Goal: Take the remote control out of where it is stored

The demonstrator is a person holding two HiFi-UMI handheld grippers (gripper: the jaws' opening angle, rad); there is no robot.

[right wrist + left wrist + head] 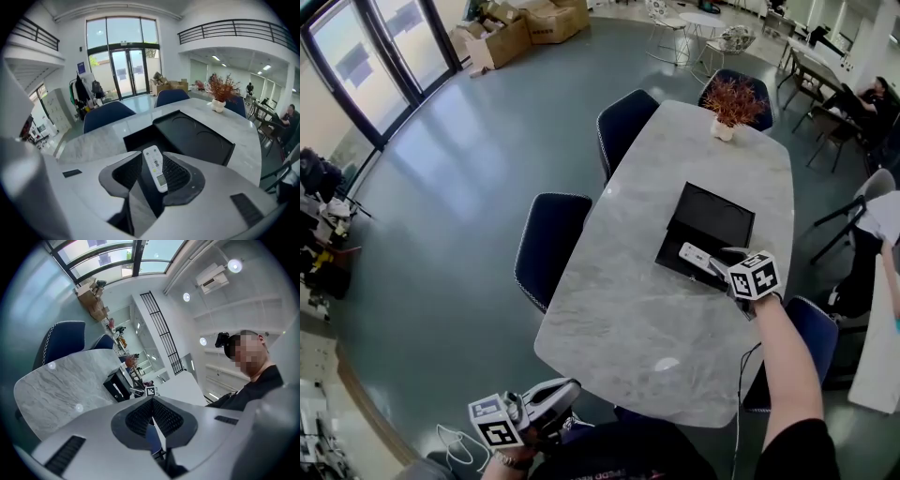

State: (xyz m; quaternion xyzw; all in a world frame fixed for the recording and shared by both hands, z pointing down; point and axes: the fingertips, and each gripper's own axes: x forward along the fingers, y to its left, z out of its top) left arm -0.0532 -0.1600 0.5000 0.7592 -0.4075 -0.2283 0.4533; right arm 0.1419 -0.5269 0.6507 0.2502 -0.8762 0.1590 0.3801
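Note:
A white remote control lies between the jaws of my right gripper at the near edge of an open black storage box on the marble table. In the right gripper view the remote leans face-up against the right pad, and a dark gap separates it from the left pad. The box's hollow and its flat lid sit just beyond my right gripper. My left gripper is held low by the person's body, off the table. Its pads meet with nothing between them.
A potted plant with red foliage stands at the table's far end. Dark blue chairs line the left side and another is at the right. Cardboard boxes sit by the glass doors.

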